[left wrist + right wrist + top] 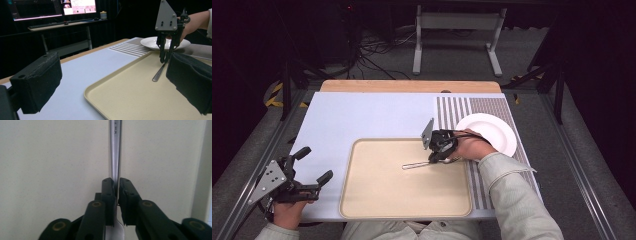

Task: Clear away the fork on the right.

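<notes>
A metal utensil [414, 164] lies on the beige tray [402, 195], its handle pointing left. My right gripper [435, 157] points down on it near the tray's right edge and is shut on the utensil. In the right gripper view the pads [110, 186] pinch the utensil's [115, 150] neck, and its head is hidden under the jaws. The left gripper view shows the right gripper [166, 58] standing upright over the utensil [158, 74]. My left gripper [316, 164] rests open at the table's front left, off the tray, with nothing between its jaws.
A white plate [489, 132] sits on a striped placemat [452, 110] just right of the tray. A pale blue mat [362, 115] covers the table. A desk with monitors [50, 10] stands beyond the table's far edge.
</notes>
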A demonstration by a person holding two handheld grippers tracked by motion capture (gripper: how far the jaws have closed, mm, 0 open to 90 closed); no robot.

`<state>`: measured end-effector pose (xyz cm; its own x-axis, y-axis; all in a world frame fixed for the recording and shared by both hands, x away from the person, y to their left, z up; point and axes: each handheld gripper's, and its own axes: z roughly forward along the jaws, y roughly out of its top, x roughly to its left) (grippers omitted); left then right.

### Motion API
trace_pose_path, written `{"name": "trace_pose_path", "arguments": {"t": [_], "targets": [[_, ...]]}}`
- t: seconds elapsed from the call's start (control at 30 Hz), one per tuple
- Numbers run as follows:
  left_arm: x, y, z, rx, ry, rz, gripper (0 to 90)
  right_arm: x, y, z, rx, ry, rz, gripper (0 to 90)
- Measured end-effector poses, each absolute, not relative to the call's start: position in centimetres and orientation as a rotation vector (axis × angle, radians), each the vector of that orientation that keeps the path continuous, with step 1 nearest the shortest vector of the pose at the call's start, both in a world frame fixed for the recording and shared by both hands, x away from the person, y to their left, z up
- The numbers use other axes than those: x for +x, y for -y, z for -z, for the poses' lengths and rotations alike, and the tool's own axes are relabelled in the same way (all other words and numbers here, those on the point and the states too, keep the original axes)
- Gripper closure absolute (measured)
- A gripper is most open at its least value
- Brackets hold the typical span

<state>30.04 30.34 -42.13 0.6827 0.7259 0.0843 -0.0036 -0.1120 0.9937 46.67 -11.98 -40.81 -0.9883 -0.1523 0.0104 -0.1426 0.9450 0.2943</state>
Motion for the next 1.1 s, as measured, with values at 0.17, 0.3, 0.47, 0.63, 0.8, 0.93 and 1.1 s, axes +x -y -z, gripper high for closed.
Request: {"name": "trace_pose_path", "arguments": {"t": [0.17, 0.3, 0.47, 0.63, 0.8, 0.93, 1.1], "targets": [[30.0, -30.3, 42.1, 1.576, -0.609, -0.687, 0.9, 46.7, 11.9, 40.1, 0.224, 3.075, 0.565, 90.0], [30.1, -30.3, 42.1, 1.577, -0.608, -0.685, 0.9, 46.7, 11.7, 39.9, 0.193, 3.072, 0.618, 90.0], [30.1, -30.3, 42.1, 1.576, -0.608, -0.685, 0.9, 46.8, 11.1, 40.2, 0.142, 3.087, 0.649, 90.0], [30.1, -30.3, 42.1, 1.577, -0.607, -0.685, 0.9, 46.7, 10.3, 40.6, 0.101, 3.095, 0.661, 90.0], [30.1, -30.3, 42.1, 1.576, -0.605, -0.685, 0.9, 46.8, 9.5, 41.1, 0.101, 3.103, 0.668, 90.0], [30.2, -30.3, 42.1, 1.579, -0.605, -0.685, 0.9, 46.8, 9.1, 41.5, 0.093, 3.094, 0.652, 90.0], [30.2, -30.3, 42.1, 1.578, -0.604, -0.684, 0.9, 46.8, 8.8, 42.0, 0.1, 3.093, 0.647, 90.0]]}}
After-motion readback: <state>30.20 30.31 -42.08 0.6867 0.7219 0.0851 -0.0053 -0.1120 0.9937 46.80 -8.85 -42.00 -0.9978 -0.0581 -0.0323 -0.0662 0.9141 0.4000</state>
